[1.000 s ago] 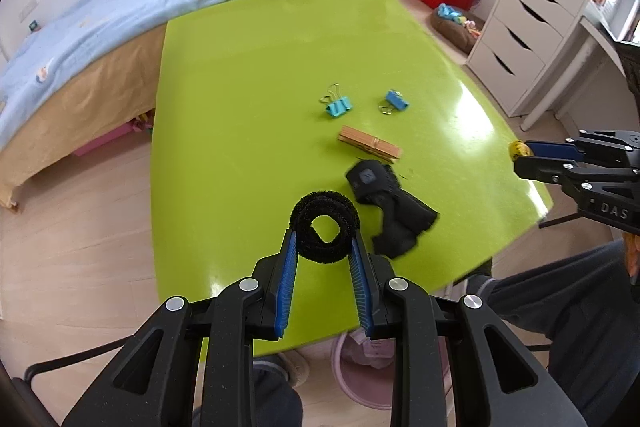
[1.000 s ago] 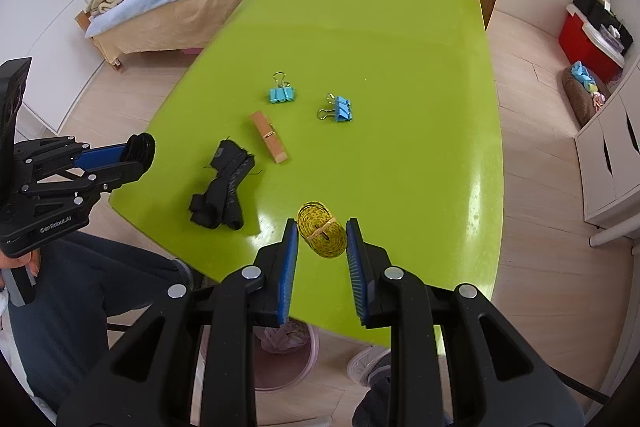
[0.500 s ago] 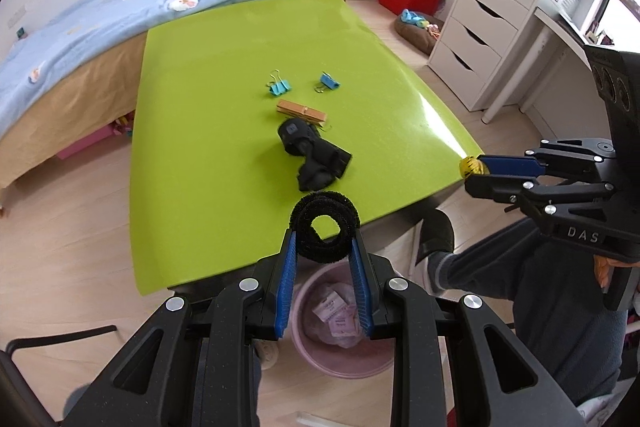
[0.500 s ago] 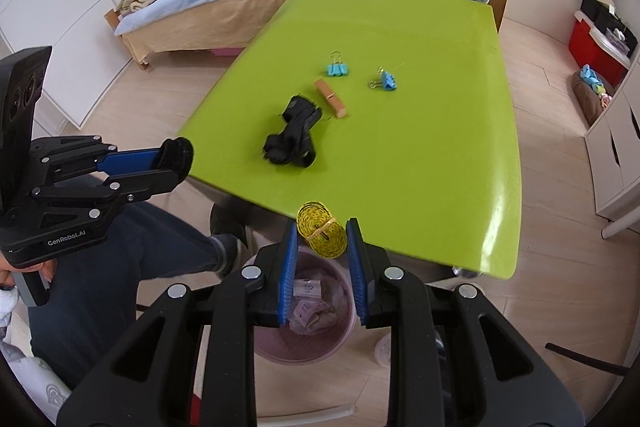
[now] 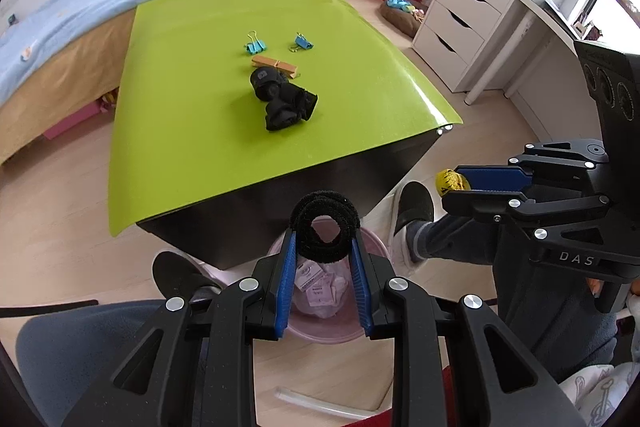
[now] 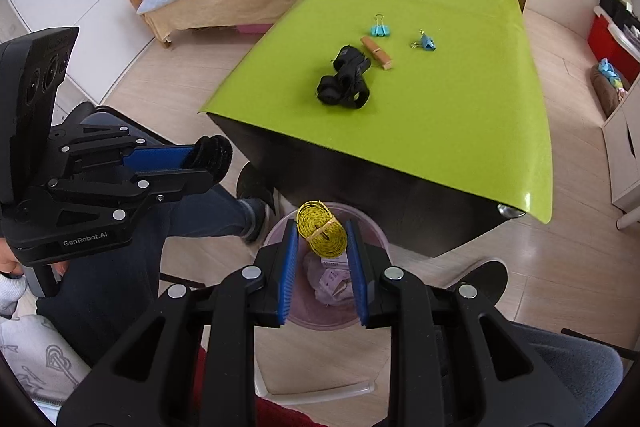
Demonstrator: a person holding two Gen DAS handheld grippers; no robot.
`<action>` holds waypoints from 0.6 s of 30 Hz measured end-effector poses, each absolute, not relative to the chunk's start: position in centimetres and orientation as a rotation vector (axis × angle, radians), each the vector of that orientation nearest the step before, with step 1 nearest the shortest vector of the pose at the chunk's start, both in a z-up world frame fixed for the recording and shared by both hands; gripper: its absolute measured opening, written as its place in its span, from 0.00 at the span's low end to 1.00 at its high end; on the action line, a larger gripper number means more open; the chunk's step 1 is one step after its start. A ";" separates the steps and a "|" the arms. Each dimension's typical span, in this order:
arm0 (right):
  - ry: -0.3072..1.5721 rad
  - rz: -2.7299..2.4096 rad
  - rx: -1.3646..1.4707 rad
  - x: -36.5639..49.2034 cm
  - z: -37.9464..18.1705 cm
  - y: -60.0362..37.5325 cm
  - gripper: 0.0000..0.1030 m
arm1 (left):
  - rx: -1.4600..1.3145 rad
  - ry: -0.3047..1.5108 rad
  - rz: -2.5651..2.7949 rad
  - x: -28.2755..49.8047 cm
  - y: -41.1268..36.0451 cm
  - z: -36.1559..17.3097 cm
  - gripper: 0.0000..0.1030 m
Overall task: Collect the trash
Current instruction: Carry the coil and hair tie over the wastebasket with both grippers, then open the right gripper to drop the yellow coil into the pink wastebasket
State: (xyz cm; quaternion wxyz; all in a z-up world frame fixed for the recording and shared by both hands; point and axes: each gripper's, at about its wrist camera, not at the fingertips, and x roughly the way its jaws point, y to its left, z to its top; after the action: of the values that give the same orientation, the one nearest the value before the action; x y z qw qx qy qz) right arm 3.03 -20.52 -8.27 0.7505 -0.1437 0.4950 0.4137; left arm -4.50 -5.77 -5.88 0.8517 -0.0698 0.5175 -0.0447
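Below both pairs of tongs the pink bin (image 5: pixel 372 247) stands open-topped, with only crumpled paper (image 6: pixel 330 277) low inside, so the way straight down is free. Ahead of the tongs the dark table edge (image 5: pixel 280 195) rises just behind the bin and blocks any forward pass at this height. A shoe (image 5: pixel 414 205) and a leg (image 6: pixel 192 215) flank the bin on either side. Between the two tongs the air is open; each holds its roll apart from the other.

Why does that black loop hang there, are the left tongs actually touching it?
Touching. In the left wrist view, the left tongs pinch the black loop from both sides, above the pink bin.
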 end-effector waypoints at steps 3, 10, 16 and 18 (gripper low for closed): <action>1.093 0.915 -0.319 3.0 -8.6 -20.3 0.24 | -0.150 1.091 -0.096 -4.8 -5.7 -5.9 0.25; 1.091 0.893 -0.266 3.6 -8.5 -20.9 0.79 | -0.156 1.091 -0.098 -4.7 -5.6 -5.8 0.25; 1.085 0.862 -0.194 4.5 -7.9 -21.7 0.89 | -0.152 1.099 -0.125 -4.7 -6.2 -5.8 0.25; 1.083 0.840 -0.179 4.7 -7.8 -22.1 0.90 | -0.154 1.102 -0.138 -4.6 -6.4 -5.9 0.25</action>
State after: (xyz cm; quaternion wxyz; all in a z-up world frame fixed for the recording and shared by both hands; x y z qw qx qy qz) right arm 4.71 -22.07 -7.80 0.7704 -0.0827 0.4995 0.3874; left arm -4.63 -6.41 -5.85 0.8469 -0.0729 0.5227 -0.0653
